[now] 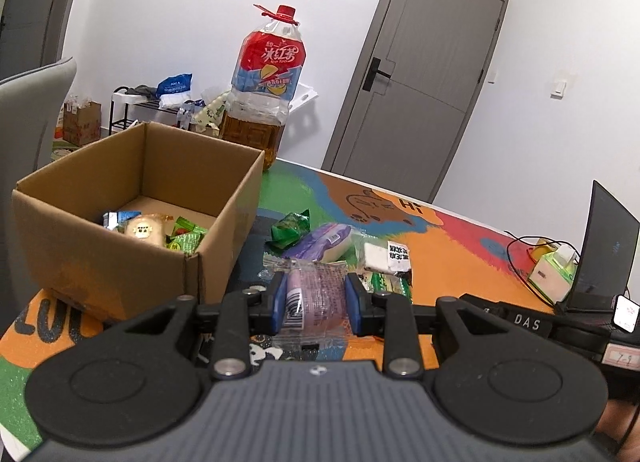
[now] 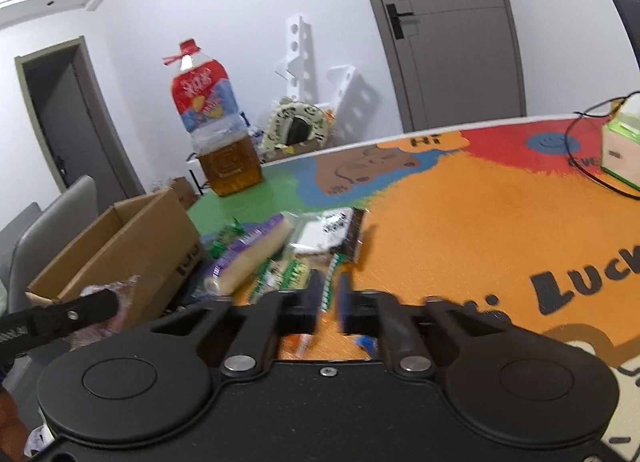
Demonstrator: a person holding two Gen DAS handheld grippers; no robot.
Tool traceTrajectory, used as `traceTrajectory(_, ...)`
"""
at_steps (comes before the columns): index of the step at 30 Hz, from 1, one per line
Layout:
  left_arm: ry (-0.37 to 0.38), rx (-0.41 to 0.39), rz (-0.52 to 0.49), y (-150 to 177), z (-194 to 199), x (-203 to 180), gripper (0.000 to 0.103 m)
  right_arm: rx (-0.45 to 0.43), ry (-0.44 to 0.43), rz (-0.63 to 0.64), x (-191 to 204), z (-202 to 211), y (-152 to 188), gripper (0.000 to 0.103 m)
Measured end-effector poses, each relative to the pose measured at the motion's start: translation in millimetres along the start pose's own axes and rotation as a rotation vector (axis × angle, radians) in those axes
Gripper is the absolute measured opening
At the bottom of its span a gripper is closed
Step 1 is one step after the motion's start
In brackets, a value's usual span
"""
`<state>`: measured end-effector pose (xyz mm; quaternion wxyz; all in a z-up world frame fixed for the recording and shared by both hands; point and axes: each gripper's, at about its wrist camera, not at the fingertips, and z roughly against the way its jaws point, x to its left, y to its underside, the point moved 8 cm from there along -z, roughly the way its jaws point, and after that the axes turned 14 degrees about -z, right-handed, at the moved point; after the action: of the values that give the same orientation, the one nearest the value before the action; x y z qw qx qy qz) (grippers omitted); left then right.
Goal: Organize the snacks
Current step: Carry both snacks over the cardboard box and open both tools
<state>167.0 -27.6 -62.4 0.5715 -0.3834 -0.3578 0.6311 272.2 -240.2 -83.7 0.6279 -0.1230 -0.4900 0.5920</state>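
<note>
My left gripper (image 1: 316, 304) is shut on a purple-pink snack in clear wrap (image 1: 320, 302), held above the table just right of the open cardboard box (image 1: 120, 262). The box holds several snacks, among them a pale bun (image 1: 145, 231) and green packets (image 1: 188, 240). On the mat lie a green packet (image 1: 290, 228), a purple-wrapped bread (image 1: 326, 242) and a white packet with black print (image 1: 388, 258). My right gripper (image 2: 329, 296) is nearly closed and empty, over the green-striped packet (image 2: 288, 274) beside the purple bread (image 2: 248, 254). The box (image 2: 120, 246) is on its left.
A large iced-tea bottle (image 1: 262, 90) stands behind the box. A tissue box (image 1: 554, 274) with a black cable and a laptop (image 1: 608, 246) stand at the right. A grey chair (image 1: 28, 122) is left of the table. The colourful mat (image 2: 460, 230) covers the table.
</note>
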Motion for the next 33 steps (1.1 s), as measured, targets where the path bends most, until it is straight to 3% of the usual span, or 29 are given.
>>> traceTrajectory(4, 0.006, 0.013, 0.006, 4, -6, 1, 0.029, 0.015, 0.047, -0.017, -15, -4, 7, 0.039)
traceTrajectory(9, 0.006, 0.036, 0.005, 12, -13, -1, 0.029, 0.022, 0.081, -0.001, -24, -11, 15, 0.065)
traceTrajectory(15, -0.002, 0.05, 0.006, 15, -18, 0, 0.029, 0.05, 0.098, 0.008, -29, -24, 23, 0.066)
traceTrajectory(16, -0.003, 0.051, 0.007, 15, -18, 0, 0.029, 0.046, 0.099, 0.018, -28, -26, 25, 0.065)
traceTrajectory(19, -0.001, 0.047, 0.011, 14, -17, 1, 0.029, 0.047, 0.132, 0.071, -26, -26, 25, 0.033)
traceTrajectory(22, 0.012, 0.034, 0.012, 10, -13, 0, 0.029, 0.06, 0.095, 0.039, -23, -21, 23, 0.032)
traceTrajectory(33, 0.018, -0.024, 0.013, -9, 5, 12, 0.029, -0.022, 0.016, 0.06, 21, 9, 5, 0.031)
